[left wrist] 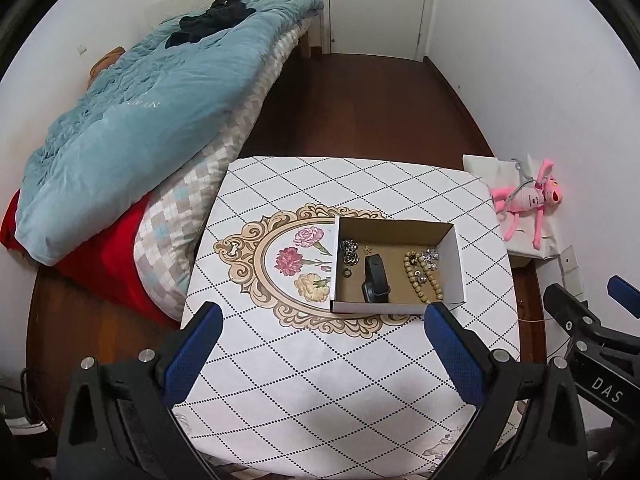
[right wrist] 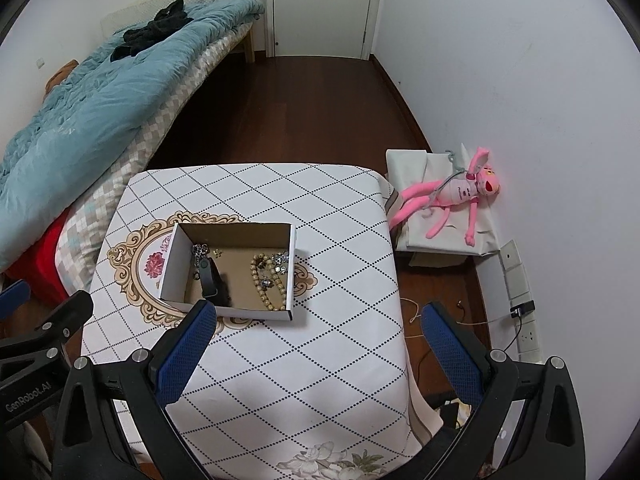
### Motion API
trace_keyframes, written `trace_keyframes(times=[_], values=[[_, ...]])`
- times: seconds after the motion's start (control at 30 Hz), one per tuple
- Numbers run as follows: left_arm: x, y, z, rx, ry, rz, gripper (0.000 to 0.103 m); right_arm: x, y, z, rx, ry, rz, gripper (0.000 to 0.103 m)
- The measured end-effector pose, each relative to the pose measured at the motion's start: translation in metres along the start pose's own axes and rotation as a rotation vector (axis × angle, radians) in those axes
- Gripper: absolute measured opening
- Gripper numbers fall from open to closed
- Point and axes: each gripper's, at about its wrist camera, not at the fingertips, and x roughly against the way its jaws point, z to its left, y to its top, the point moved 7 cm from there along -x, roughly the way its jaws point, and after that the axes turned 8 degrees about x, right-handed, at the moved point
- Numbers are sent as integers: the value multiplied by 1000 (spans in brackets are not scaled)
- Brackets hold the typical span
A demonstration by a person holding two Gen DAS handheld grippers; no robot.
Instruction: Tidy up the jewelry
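Both hand-held grippers, left and right, gape empty (box holds jewelry).

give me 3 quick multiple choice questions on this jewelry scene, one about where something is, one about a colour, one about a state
1. Where is the black smart band?
A. on the bed
B. inside the cardboard box
C. on the floor

2. What colour is the plush toy by the wall?
A. pink
B. green
C. yellow

3. How do the two grippers stand?
A. both shut on jewelry
B. one holds the box
C. both open and empty

Answers:
1 B, the band lies in the cardboard box, between the silver chain and the bead bracelet.
2 A, its body and limbs are pink.
3 C, the left gripper and right gripper each show spread fingers with only tablecloth between.
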Motion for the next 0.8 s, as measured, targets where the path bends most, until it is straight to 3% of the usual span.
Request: trace_keyframes(times=[0.8], values=[[-7,-7,2,5,3,11,103,-1,-6,-2,16,-1,19,103]])
